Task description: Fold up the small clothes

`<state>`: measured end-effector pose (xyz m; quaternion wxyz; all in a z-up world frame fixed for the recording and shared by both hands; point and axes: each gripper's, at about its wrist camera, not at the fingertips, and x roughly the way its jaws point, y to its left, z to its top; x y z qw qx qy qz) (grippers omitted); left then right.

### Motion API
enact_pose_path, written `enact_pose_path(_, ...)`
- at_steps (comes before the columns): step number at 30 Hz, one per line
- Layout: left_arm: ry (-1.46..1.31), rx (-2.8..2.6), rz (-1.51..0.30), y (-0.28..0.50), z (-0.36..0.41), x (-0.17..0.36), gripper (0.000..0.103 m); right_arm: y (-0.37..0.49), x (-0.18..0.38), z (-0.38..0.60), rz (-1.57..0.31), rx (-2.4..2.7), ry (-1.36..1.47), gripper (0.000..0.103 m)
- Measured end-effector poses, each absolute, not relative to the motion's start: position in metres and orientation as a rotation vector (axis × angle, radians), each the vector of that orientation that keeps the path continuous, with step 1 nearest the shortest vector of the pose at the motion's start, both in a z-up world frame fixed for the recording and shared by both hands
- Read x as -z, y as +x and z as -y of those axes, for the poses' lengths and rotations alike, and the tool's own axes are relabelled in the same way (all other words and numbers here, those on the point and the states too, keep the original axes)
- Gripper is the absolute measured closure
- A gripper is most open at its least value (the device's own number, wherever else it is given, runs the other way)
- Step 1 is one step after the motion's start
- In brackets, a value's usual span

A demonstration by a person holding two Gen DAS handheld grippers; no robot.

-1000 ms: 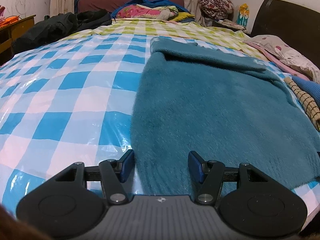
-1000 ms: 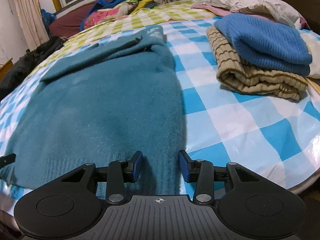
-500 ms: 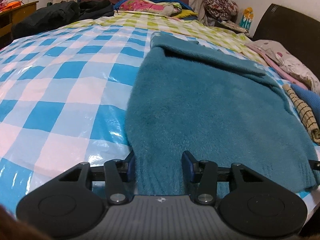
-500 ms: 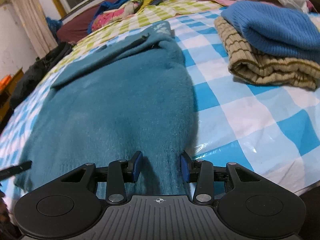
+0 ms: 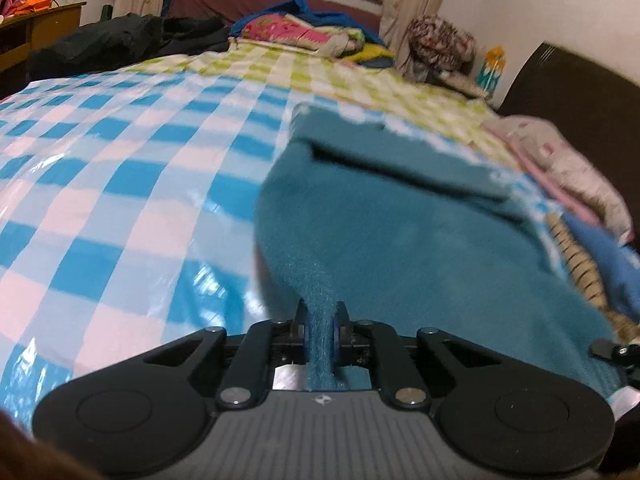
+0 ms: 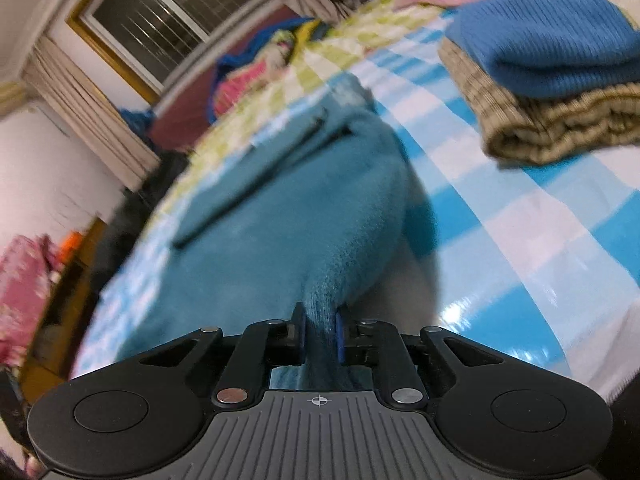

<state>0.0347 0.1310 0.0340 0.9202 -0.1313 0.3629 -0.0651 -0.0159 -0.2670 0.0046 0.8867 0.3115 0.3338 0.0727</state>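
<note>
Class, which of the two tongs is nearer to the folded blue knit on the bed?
Right. The right tongs grip the teal sweater edge on the side facing the blue knit. The left tongs pinch its far edge.

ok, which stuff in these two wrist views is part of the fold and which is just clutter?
In the job:
- teal sweater, near hem pinched
- left gripper, shut on it
- right gripper, closing on it

Lying about:
- blue sweater on tan striped one, both folded
- checked bed cover
- black jacket
- pillow
</note>
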Motion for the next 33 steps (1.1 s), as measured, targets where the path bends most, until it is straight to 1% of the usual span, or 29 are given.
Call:
enact_pose_path(9, -0.447, 0.212, -0.666, 0.076, -0.132, -0.068, 0.088, 0.01, -0.033, 0.277, -0.579, -0.227, 0.78, 0.09)
enact_pose_path(14, -0.552, 0.236, -0.607, 0.11, -0.133, -0.076, 0.088, 0.045, -0.046, 0.284, -0.512, -0.254, 0.864, 0.09)
enact_pose_path(24, -0.609, 0.2, -0.547, 0.203, -0.138, -0.065, 0.088, 0.149, -0.054, 0.289, -0.463, -0.218, 0.876, 0.09)
enact_pose_path(33, -0.576, 0.161, -0.532, 0.282, -0.136, -0.048, 0.088, 0.231, -0.038, 0.297, -0.461, -0.122, 0.878, 0.09)
